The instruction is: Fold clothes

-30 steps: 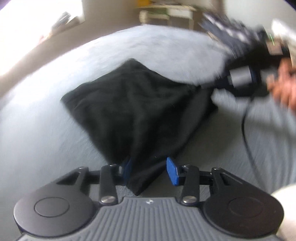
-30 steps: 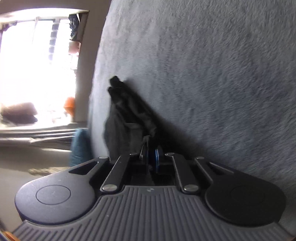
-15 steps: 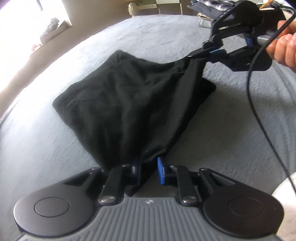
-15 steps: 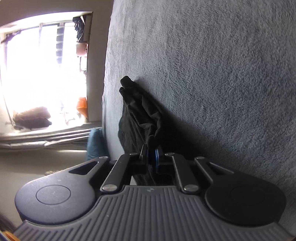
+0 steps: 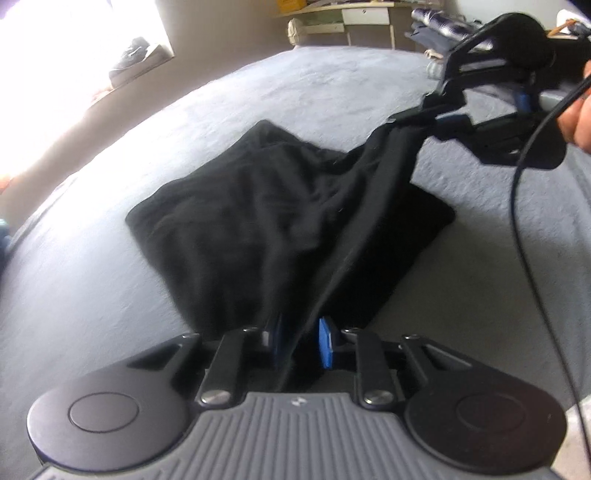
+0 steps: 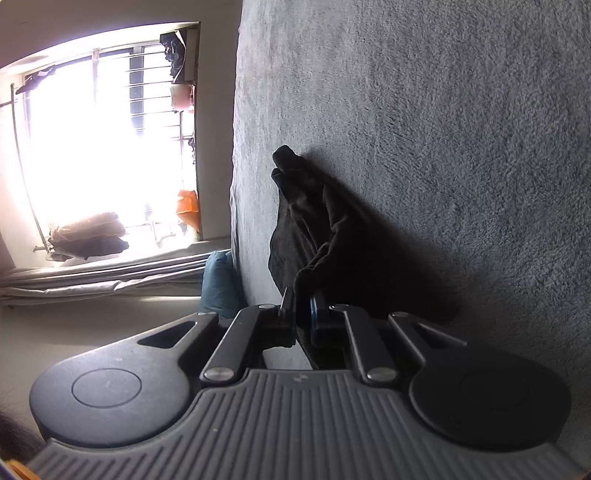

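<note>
A black garment [image 5: 266, 221] lies on the grey blanket [image 5: 110, 295], with its near edge lifted. My left gripper [image 5: 301, 341] is shut on the garment's near corner, cloth filling the space between its blue pads. My right gripper [image 5: 424, 114] shows at the upper right of the left wrist view, shut on the garment's far corner. The edge between the two corners is pulled taut. In the right wrist view, my right gripper [image 6: 303, 317] pinches bunched black cloth [image 6: 314, 229] over the blanket [image 6: 443, 129].
A black cable [image 5: 517, 221] hangs from the right gripper across the blanket. A hand [image 5: 576, 118] holds that gripper. A desk and piled clothes [image 5: 436, 22] stand behind the bed. A bright window [image 6: 92, 147] lies past the bed's edge.
My left gripper's pads have closed in on the garment's near corner. The edge between the two grippers has lifted and pulled taut. The right gripper keeps its hold.
</note>
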{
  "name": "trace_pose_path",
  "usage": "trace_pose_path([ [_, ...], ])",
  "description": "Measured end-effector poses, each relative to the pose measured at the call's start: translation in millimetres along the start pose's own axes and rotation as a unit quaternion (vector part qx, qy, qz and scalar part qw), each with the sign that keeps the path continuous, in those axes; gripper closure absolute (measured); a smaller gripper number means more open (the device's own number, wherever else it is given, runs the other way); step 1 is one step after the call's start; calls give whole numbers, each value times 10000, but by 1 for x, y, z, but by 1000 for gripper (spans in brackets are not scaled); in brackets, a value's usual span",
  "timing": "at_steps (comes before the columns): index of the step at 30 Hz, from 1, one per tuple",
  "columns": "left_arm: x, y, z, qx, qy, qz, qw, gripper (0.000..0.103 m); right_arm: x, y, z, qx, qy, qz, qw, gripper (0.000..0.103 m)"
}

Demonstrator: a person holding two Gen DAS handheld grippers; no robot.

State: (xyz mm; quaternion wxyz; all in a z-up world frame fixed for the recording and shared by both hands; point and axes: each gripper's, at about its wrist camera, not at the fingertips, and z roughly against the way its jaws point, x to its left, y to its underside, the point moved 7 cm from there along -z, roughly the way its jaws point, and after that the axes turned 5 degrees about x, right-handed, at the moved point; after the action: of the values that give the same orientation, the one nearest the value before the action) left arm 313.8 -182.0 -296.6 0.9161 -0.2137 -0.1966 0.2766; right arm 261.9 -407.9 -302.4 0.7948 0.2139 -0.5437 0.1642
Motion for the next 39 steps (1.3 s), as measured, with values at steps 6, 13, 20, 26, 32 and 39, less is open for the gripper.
trace_pose_path([
  [6,4,19,-10,238,-349,-250,9988,83,2,1,0,7,-47,-31,10000,98],
  [13,18,24,16,-200,-788,92,9966,100,4,2,-1,40,43,153,9999,98],
  [20,7,46,18,-150,-926,-7,9956,101,-35,5,0,154,925,483,9944,98],
  [26,7,51,14,-113,-942,-118,9954,101,-27,8,0,115,1175,1158,9862,98],
  [32,8,66,8,219,-763,-14,9968,90,-37,10,-8,240,1891,1784,9653,96],
  [39,37,93,41,677,-538,413,9954,70,-13,9,21,-65,2519,2045,9459,82],
])
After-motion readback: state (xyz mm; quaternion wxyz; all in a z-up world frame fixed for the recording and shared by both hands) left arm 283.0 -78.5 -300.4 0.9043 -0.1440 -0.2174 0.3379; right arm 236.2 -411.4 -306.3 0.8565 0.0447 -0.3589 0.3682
